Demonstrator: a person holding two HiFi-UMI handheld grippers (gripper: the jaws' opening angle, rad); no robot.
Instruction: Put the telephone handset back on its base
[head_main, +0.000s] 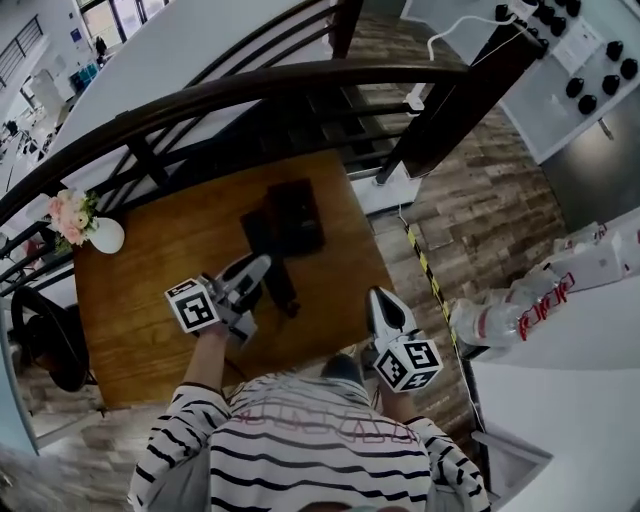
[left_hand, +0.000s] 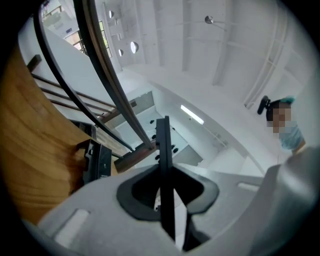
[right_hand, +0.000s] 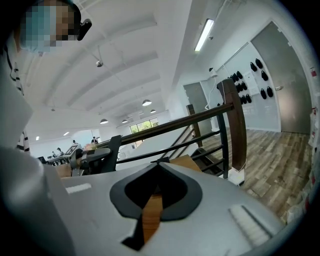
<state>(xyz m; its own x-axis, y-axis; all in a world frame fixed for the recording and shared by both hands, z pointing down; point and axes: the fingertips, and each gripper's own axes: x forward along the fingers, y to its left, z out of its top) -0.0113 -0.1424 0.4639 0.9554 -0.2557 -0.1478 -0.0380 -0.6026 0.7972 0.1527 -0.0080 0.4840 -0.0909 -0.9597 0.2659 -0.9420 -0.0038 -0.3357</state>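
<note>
The black telephone base (head_main: 297, 213) sits near the far edge of the wooden table (head_main: 140, 300). My left gripper (head_main: 260, 268) is just in front of it, shut on the black handset (head_main: 279, 285), which runs back toward the person. In the left gripper view the handset (left_hand: 164, 170) stands edge-on between the jaws, with the base (left_hand: 98, 161) off to the left on the table. My right gripper (head_main: 380, 298) hovers at the table's right front corner, its jaws shut and holding nothing; in its own view the tips (right_hand: 157, 163) meet.
A white vase of pink flowers (head_main: 82, 226) stands at the table's left far corner. A dark curved railing (head_main: 300, 85) and stairs lie beyond the table. A black chair (head_main: 48, 340) is at the left, and a white counter with plastic bottles (head_main: 505, 318) is at the right.
</note>
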